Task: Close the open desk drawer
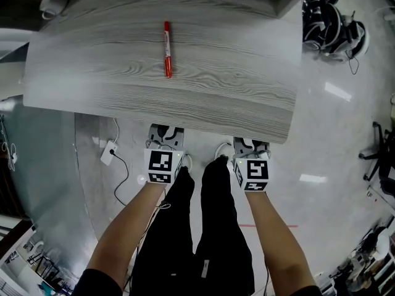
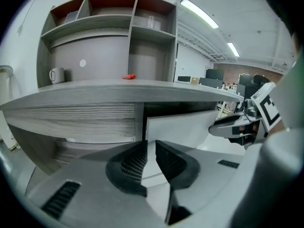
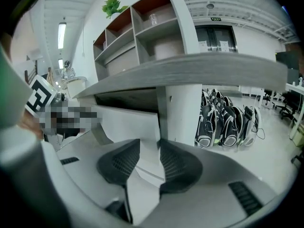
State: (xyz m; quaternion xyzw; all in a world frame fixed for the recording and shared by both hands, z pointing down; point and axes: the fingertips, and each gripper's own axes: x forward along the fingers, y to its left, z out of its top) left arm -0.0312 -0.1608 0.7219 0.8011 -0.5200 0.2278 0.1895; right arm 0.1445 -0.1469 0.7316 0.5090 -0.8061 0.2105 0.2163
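The drawer hangs under the grey wood desk point(image 1: 92, 73), a little way out; only its white front panel point(image 2: 185, 127) point(image 3: 128, 122) shows. My left gripper point(image 1: 165, 130) point(image 2: 150, 148) is at the panel's left end and my right gripper point(image 1: 250, 142) point(image 3: 149, 148) at its right end, both just below the desk's front edge. Each gripper has a narrow gap between its jaws, with the panel's end edge seen in that gap. I cannot tell whether the fingertips touch the panel. The right gripper point(image 2: 237, 127) also shows in the left gripper view.
A red marker point(image 1: 167, 49) point(image 2: 129, 77) lies on the desk, a white mug point(image 1: 52, 2) point(image 2: 56, 75) stands at its far left, and a shelf unit point(image 2: 109, 32) stands at the back. A plug and cable point(image 1: 109, 152) lie on the floor. Backpacks point(image 1: 333, 23) point(image 3: 225, 120) sit to the right. The person's legs point(image 1: 203, 227) are between the arms.
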